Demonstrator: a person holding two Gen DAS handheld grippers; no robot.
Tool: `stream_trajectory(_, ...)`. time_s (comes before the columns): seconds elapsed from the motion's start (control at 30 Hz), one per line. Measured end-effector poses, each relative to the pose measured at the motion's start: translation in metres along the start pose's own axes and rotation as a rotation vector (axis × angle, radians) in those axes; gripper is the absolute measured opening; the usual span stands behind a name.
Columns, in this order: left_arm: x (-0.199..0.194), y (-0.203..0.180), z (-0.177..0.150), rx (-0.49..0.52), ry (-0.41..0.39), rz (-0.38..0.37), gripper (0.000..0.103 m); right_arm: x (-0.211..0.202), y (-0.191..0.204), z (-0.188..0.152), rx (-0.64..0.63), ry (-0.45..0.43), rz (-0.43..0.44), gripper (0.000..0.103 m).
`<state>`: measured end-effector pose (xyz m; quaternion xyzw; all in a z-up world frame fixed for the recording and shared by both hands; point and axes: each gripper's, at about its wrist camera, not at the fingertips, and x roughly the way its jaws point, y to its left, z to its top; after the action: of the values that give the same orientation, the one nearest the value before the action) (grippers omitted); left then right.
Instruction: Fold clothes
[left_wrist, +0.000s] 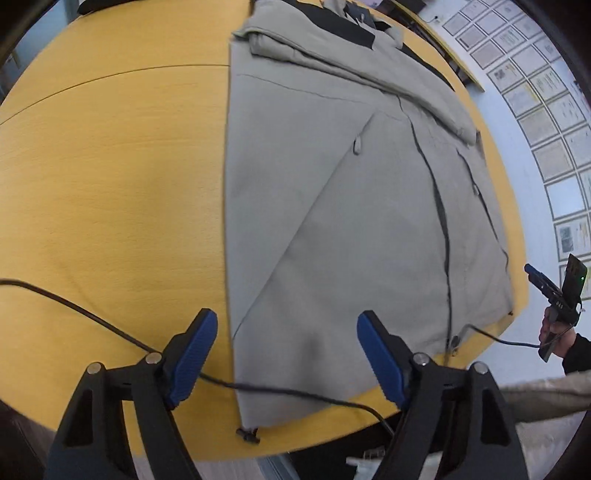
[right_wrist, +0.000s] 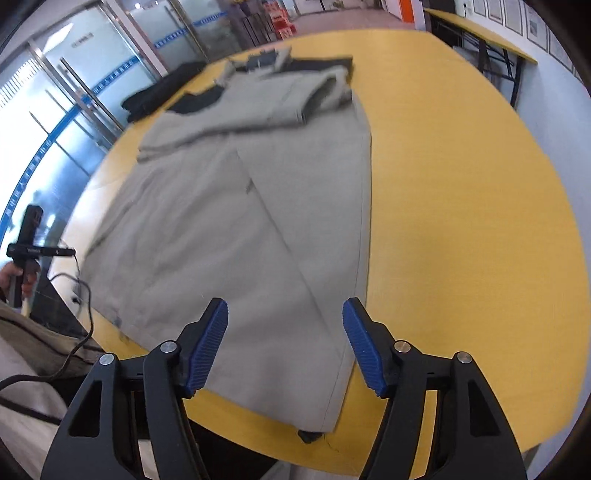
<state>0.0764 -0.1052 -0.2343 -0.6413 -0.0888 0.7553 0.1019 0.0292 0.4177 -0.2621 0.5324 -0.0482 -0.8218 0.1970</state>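
Your left tongs and right tongs both hang open and empty above the yellow bench, grey jacket lying part-folded at twelve o'clock.

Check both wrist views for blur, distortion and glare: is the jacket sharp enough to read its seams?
Left wrist view: the grey jacket is sharp, seams and zipper legible; the yellow table bows strongly under the fisheye. Right wrist view: the jacket is smeared by motion blur, most at its far folded end; bright daylight through the glass doors washes out the left side.
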Motion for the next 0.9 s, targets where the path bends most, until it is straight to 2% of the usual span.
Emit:
stream_trajectory(0.17,0.015,-0.003,-0.005,0.022,-0.076,0.079,0.082,0.021,-0.01,-0.024,0.001,0.03,-0.105,0.064)
stream_trajectory(0.27,0.021,0.003,-0.012,-0.015,-0.107,0.134,0.082,0.03,-0.012,-0.035,-0.016,0.048,-0.147,0.065)
stream_trajectory(0.37,0.023,0.005,-0.015,-0.039,-0.152,0.128,0.088,0.029,-0.007,-0.039,-0.039,0.021,-0.156,0.073)
stream_trajectory(0.47,0.026,-0.004,-0.017,-0.005,-0.144,0.118,0.093,0.027,-0.003,-0.04,-0.062,0.012,-0.17,0.074)
stream_trajectory(0.53,0.025,-0.01,-0.022,-0.002,-0.136,0.064,0.094,0.024,-0.002,-0.043,-0.075,0.011,-0.181,0.072)
stream_trajectory(0.57,0.024,-0.012,-0.025,-0.005,-0.133,0.032,0.094,0.022,-0.002,-0.045,-0.076,0.01,-0.184,0.067)
stream_trajectory(0.63,0.022,-0.016,-0.031,-0.021,-0.113,-0.027,0.093,0.018,-0.004,-0.048,-0.069,0.01,-0.18,0.055)
stream_trajectory(0.7,0.021,-0.017,-0.037,-0.046,-0.087,-0.077,0.093,0.013,-0.009,-0.049,-0.038,0.018,-0.154,0.038)
stream_trajectory(0.8,0.02,-0.011,-0.043,-0.098,-0.046,-0.149,0.091,0.008,-0.017,-0.048,0.0,0.034,-0.097,0.035)
stream_trajectory(0.9,0.006,0.005,-0.035,-0.165,-0.078,-0.224,0.09,0.004,-0.026,-0.047,-0.001,0.043,-0.043,0.04)
